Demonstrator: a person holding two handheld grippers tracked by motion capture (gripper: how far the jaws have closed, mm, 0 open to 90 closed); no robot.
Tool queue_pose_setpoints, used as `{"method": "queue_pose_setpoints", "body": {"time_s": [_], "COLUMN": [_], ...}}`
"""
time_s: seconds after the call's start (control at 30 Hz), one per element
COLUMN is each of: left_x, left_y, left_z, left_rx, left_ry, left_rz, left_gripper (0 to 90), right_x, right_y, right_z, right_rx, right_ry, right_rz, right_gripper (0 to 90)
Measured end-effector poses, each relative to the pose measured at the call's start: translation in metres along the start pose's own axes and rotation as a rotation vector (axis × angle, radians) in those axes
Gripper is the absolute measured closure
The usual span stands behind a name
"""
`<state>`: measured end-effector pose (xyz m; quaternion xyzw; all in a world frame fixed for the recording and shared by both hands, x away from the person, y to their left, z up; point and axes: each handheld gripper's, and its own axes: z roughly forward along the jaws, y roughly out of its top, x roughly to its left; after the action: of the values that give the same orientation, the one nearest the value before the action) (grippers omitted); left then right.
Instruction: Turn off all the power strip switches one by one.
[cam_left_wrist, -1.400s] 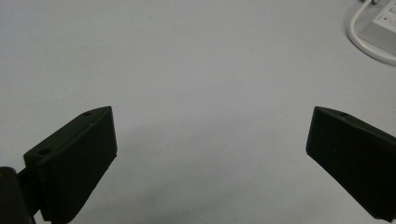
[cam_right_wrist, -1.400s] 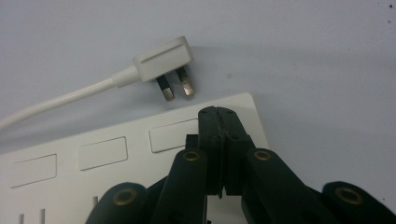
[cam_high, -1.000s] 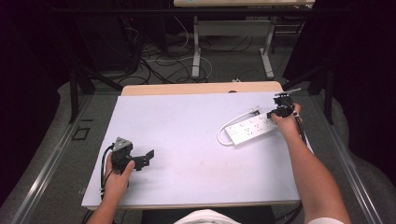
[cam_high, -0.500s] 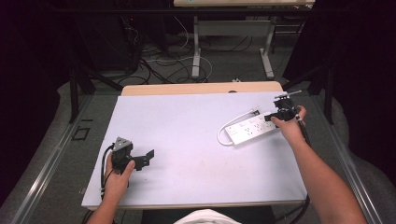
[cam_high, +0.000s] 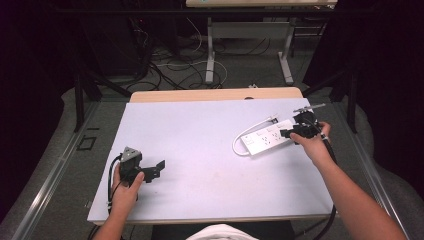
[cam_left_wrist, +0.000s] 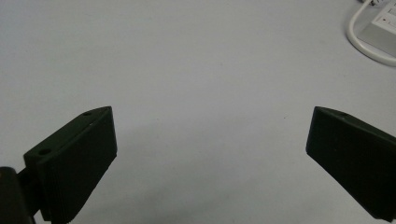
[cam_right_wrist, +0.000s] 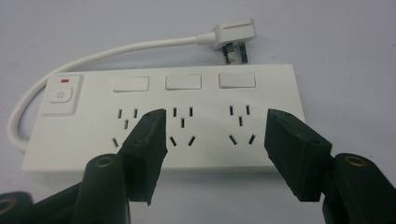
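A white power strip (cam_high: 265, 139) (cam_right_wrist: 163, 116) with several sockets and a red-marked switch lies at the right of the white table (cam_high: 210, 150). Its white cable loops round to a plug (cam_high: 272, 119) (cam_right_wrist: 233, 35) lying loose behind it. My right gripper (cam_high: 289, 132) (cam_right_wrist: 215, 135) hovers at the strip's right end, pointing at it. Its jaws have just been opening and stand apart with nothing between them. My left gripper (cam_high: 156, 169) (cam_left_wrist: 210, 126) rests open at the table's near left, empty. The strip's corner (cam_left_wrist: 380, 25) shows far off in the left gripper view.
A wooden strip (cam_high: 215, 95) edges the table's far side. Beyond it, metal table legs (cam_high: 210, 55) and tangled cables (cam_high: 175, 65) lie on the floor. Dark drapes close in both sides.
The right hand has drawn back from the strip's far right end toward the near side, and its jaws have opened. The left hand and the power strip have stayed put.
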<state>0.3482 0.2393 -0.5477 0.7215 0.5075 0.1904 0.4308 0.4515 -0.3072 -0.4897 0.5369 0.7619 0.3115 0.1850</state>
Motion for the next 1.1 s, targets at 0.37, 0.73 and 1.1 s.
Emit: {"method": "queue_pose_setpoints", "body": {"time_s": [0.37, 0.73, 1.1], "left_x": [-0.001, -0.001, -0.001], "left_y": [0.000, 0.000, 0.000], "left_z": [0.000, 0.000, -0.001], "left_rx": [0.001, 0.002, 0.002], "left_ry": [0.001, -0.001, 0.002], "left_rz": [-0.002, -0.002, -0.006], "left_gripper": [1.8, 1.8, 1.5], "right_x": [0.017, 0.034, 0.043], "right_y": [-0.030, -0.064, -0.087], "right_z": [-0.028, -0.037, -0.034], "right_rx": [-0.086, -0.106, -0.114], "right_ry": [0.061, 0.011, 0.013], "right_rz": [0.004, -0.036, -0.002], "right_gripper": [27.1, 11.2, 0.0]}}
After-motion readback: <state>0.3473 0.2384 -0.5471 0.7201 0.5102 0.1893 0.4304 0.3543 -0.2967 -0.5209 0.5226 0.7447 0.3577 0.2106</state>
